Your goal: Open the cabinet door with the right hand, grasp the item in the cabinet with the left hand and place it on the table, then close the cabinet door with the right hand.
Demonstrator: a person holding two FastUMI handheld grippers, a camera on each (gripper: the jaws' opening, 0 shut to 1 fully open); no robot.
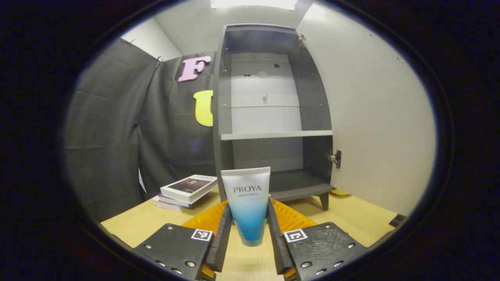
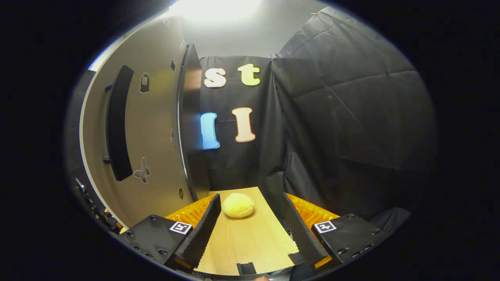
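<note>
Now I see my left gripper (image 1: 248,230) clamped on the tube (image 1: 247,203), upright between both fingers, above the table (image 1: 351,218) before the cabinet (image 1: 273,117), its door (image 1: 375,117) swung wide. My right gripper (image 2: 250,226) hangs open near a yellow bun (image 2: 238,205).

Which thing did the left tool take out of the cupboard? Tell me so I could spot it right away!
Find the tall grey cabinet with its door swung open, standing on the wooden table. Right in front of it the left tool squeezes a soft tube standing on its cap. It is white at the top and fades to blue below, unlike the flat books stacked to its left.
</note>
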